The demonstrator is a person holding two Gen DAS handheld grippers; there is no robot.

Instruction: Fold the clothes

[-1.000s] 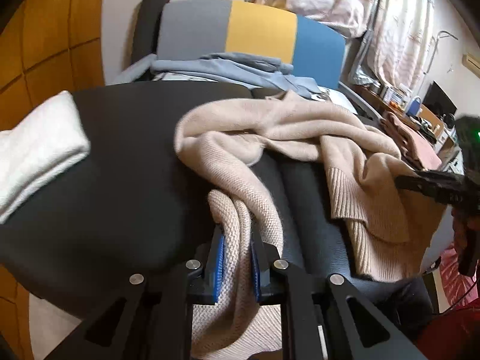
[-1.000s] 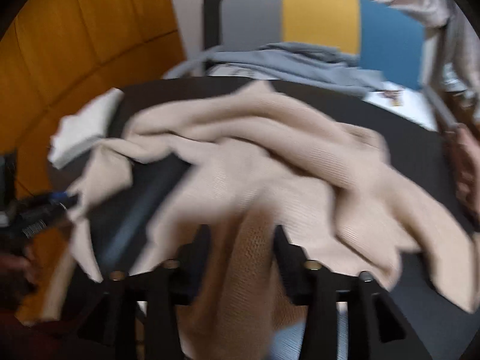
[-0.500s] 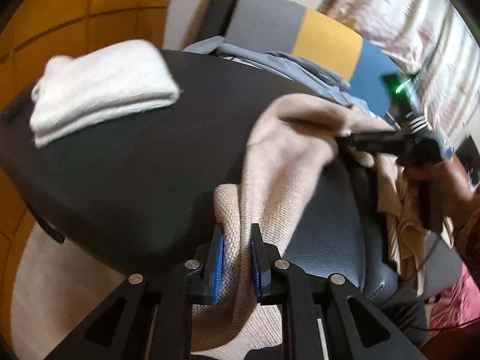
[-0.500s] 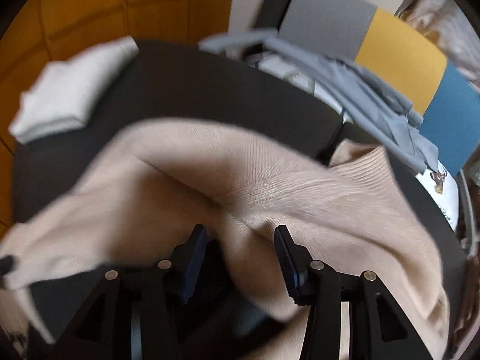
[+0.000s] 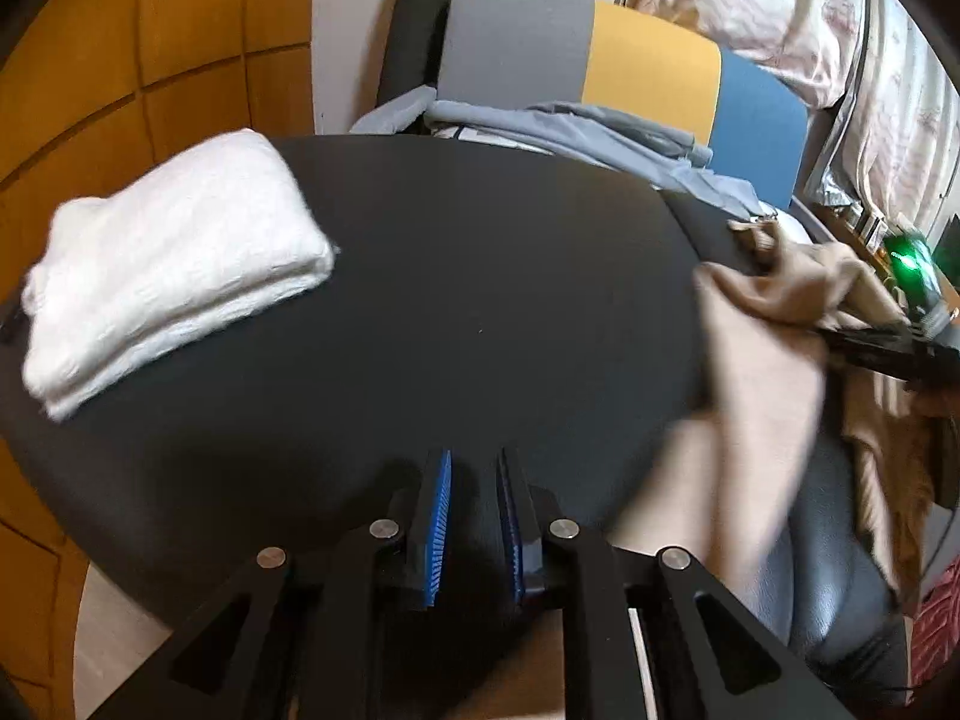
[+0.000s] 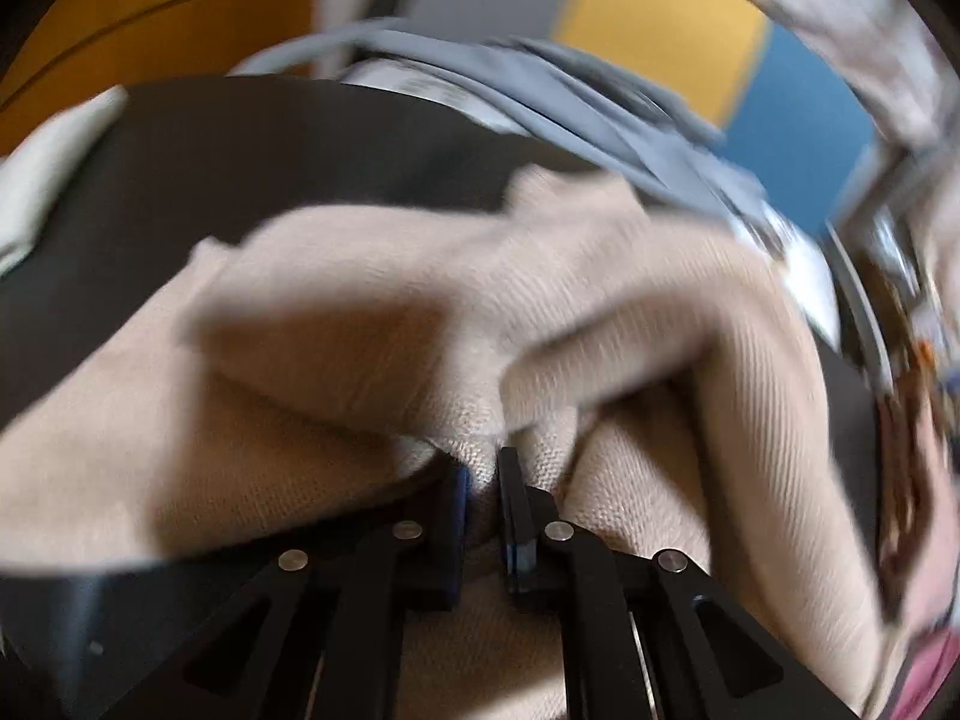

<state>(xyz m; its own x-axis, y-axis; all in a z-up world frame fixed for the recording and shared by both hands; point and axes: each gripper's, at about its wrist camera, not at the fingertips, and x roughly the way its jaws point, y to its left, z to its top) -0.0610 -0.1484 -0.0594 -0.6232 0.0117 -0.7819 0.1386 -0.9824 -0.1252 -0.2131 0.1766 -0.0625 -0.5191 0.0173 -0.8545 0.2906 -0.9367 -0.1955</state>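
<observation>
Right tongs [image 6: 483, 483] just closed, pinching a fold of beige sweater [image 6: 372, 324], bunched along the black surface's [image 5: 480, 276] right edge. Left tongs [image 5: 474, 504] narrow, nothing between the blue pads, over the near edge. Folded white garment [image 5: 168, 264] at far left corner.

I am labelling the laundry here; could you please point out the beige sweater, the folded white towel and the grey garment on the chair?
beige sweater [image 6: 600, 312]: right wrist view, upper fold.
folded white towel [image 5: 174, 264]: left wrist view, top face.
grey garment [image 5: 576, 132]: left wrist view, middle.
</observation>
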